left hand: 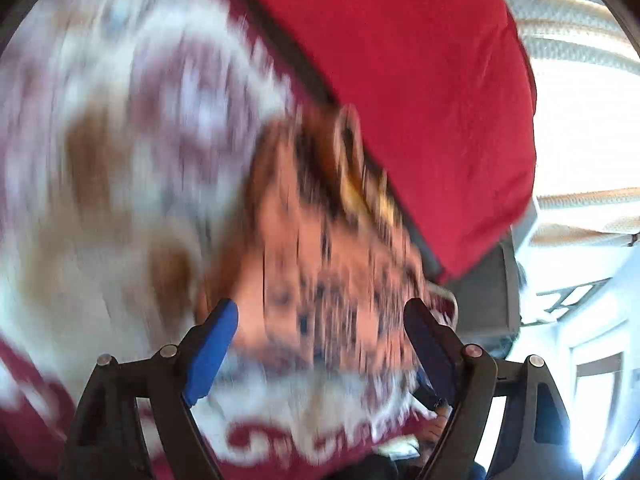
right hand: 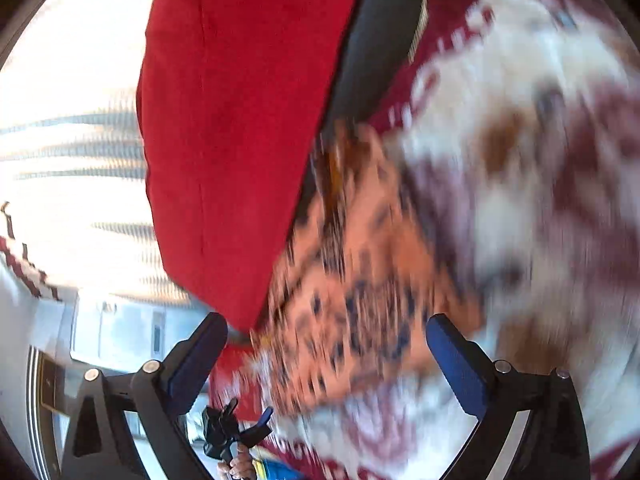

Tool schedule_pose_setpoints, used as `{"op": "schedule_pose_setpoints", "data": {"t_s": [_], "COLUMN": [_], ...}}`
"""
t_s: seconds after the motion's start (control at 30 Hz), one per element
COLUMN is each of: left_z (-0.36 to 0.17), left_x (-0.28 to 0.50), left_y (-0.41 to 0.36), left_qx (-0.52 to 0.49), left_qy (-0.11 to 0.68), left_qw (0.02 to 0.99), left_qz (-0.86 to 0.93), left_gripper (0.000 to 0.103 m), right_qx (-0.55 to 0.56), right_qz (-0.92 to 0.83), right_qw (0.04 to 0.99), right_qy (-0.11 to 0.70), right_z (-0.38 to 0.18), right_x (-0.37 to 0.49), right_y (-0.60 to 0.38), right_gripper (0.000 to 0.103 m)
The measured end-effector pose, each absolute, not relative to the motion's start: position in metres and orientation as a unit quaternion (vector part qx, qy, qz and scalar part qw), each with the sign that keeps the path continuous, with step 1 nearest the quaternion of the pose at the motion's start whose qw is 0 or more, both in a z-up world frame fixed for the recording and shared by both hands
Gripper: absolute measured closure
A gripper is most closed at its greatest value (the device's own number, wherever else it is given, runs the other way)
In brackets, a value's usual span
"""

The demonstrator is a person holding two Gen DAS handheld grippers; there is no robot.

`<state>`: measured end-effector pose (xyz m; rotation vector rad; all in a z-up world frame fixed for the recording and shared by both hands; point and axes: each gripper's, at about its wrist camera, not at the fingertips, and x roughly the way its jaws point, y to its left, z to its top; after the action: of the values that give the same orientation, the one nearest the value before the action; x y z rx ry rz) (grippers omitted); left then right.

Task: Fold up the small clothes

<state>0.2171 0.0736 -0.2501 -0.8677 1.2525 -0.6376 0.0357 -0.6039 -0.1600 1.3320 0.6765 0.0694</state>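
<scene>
The left gripper (left hand: 322, 338) is spread wide and grips nothing; the right gripper (right hand: 326, 350) is the same. Ahead of both, toward 12 o'clock, lies a blurred peach patterned garment (left hand: 320, 248), its long axis running from 6 to 12 o'clock, on a maroon-and-white patterned cover (left hand: 120, 140). A red cushion (left hand: 420, 92) is at 1 o'clock.

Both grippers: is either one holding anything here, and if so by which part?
Nothing is held. The left gripper and right gripper are open, jaws apart, in front of the blurred patterned garment.
</scene>
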Motion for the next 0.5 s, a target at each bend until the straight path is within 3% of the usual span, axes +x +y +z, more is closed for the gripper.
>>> {"op": "schedule_pose_setpoints", "data": {"t_s": [0.17, 0.43, 0.47, 0.5], "left_z": [-0.289, -0.307, -0.306, -0.310], "left_x": [0.195, 0.210, 0.211, 0.211], "left_y": [0.053, 0.040, 0.040, 0.039], "left_qx": [-0.428, -0.503, -0.511, -0.517], "left_qy": [0.573, 0.514, 0.506, 0.503], "left_qw": [0.646, 0.657, 0.658, 0.659], "left_qz": [-0.269, -0.226, -0.223, -0.216], "left_gripper": [0.018, 0.013, 0.013, 0.013], "right_qx": [0.620, 0.554, 0.532, 0.506], "right_qz": [-0.004, -0.069, -0.079, -0.089], "right_qw": [0.721, 0.777, 0.789, 0.801], "right_qy": [0.310, 0.292, 0.297, 0.307], "right_z": [-0.195, -0.194, -0.193, -0.194], "right_x": [0.030, 0.072, 0.078, 0.086], "right_y": [-0.577, -0.579, -0.576, -0.571], "right_gripper": [0.009, 0.011, 0.024, 0.047]}}
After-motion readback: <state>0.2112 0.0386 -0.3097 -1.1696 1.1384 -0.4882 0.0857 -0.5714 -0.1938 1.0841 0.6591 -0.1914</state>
